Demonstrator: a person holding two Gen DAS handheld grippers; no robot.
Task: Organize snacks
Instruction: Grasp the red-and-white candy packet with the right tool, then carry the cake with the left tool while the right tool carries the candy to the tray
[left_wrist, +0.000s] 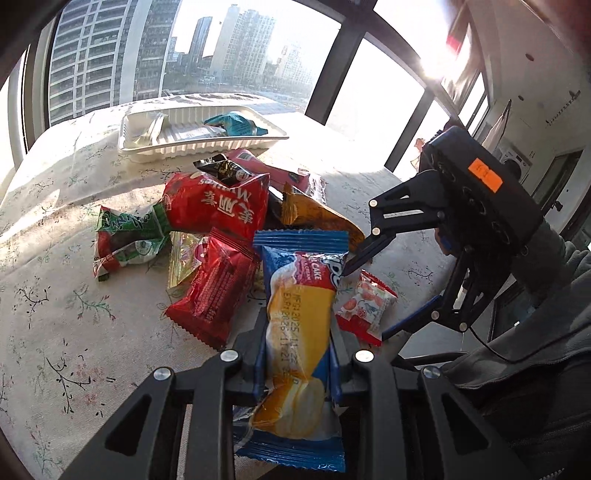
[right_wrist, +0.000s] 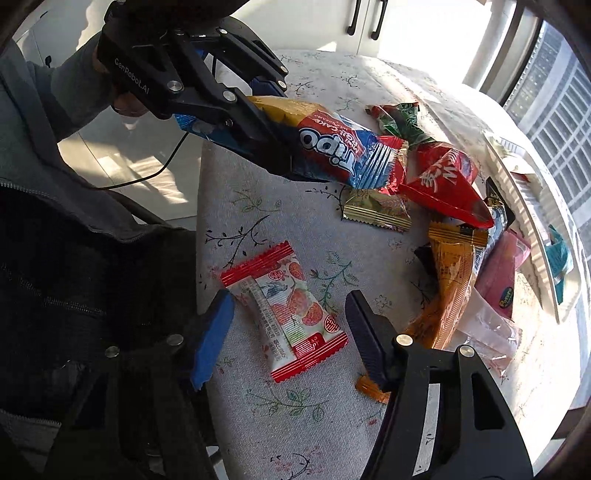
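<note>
The left gripper (left_wrist: 297, 354) pinches the Tipo roll cake packet (left_wrist: 303, 332); the right gripper (right_wrist: 288, 325), jaws spread, straddles the red-and-white candy packet (right_wrist: 284, 310), seemingly without touching it.

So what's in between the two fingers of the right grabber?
The small red-and-white strawberry packet, lying flat on the tablecloth, untouched by the fingers, in the right wrist view.

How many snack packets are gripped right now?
1. The blue roll cake packet is clamped in the left hand-held gripper; the right hand-held gripper is open around a strawberry packet lying on the table.
</note>
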